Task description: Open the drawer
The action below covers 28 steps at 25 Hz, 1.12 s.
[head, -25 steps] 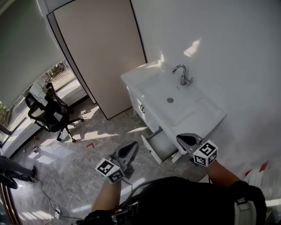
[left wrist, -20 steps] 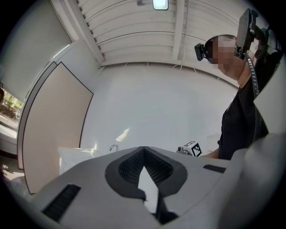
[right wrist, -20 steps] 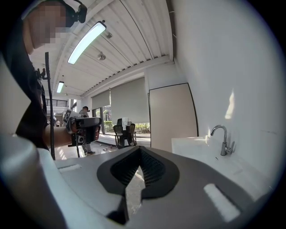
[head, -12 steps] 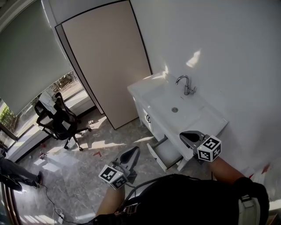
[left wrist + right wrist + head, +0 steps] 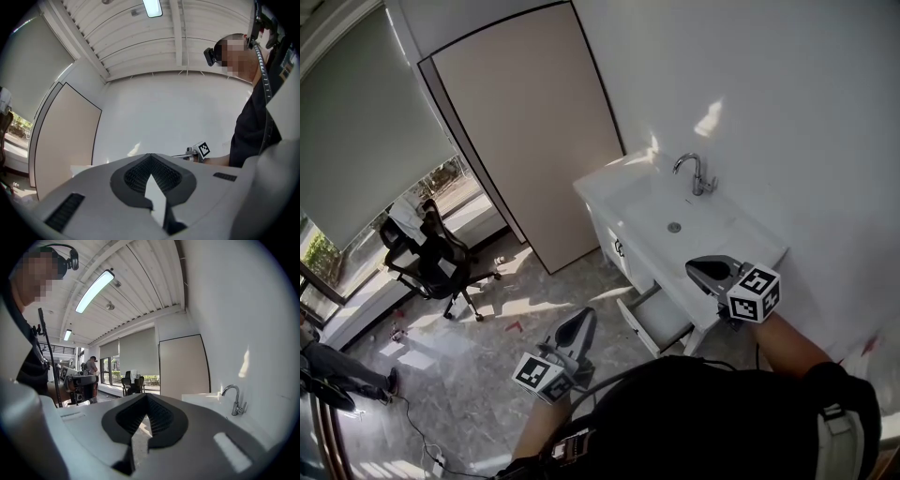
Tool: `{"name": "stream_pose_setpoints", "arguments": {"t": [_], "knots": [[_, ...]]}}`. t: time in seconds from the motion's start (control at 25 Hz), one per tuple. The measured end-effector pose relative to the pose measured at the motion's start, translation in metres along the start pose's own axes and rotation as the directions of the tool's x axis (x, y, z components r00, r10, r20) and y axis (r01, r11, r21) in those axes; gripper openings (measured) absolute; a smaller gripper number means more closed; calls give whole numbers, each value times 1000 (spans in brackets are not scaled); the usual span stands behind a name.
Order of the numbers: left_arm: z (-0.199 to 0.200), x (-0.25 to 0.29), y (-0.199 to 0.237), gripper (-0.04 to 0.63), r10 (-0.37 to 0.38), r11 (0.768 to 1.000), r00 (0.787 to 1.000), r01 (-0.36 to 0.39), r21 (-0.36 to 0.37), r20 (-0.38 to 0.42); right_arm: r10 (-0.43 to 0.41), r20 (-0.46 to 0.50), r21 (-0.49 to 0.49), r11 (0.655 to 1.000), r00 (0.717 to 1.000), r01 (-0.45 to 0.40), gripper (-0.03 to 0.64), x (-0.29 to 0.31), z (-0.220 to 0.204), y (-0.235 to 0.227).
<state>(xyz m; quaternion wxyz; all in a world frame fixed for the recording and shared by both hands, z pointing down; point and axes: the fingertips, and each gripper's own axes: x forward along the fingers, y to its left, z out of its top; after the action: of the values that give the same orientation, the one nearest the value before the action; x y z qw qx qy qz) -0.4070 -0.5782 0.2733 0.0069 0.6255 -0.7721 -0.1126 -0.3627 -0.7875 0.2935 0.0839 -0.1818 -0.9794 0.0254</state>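
Two grippers, both with jaws pressed together on nothing: the left gripper and the right gripper have lifted away from the drawer. It stays pulled out at the foot of the vanity cabinet (below the sink's near end). The opening looks finished.

Office chair — faucet
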Motion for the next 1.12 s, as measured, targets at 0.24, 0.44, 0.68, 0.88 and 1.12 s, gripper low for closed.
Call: {"name": "stream_pose_setpoints", "arguments": {"t": [0.24,0.44,0.68,0.88,1.12], "knots": [[-2,-7,-2,2,48,999,999,-48,-5,2,-18,14,37,999,1000,18,0,-8,-2,-6],[-2,-7,-4,2,45,999,999,-45,-3,2,-18,8,33,999,1000,17,-2,-10,-9,-4],[-2,-6,1,2,50,999,999,-50,-12,0,-16,0,22,1000,1000,16,-2,-6,-8,-5],[-2,-4,1,2,42,999,999,-42,-16,6,-18,-6,10,1000,1000,18,-2,-6,-7,-4],[-7,-1,1,2,39,999,999,-39,-18,3,-15,-11,3,1000,1000,15,-2,-5,-11,-7]]}}
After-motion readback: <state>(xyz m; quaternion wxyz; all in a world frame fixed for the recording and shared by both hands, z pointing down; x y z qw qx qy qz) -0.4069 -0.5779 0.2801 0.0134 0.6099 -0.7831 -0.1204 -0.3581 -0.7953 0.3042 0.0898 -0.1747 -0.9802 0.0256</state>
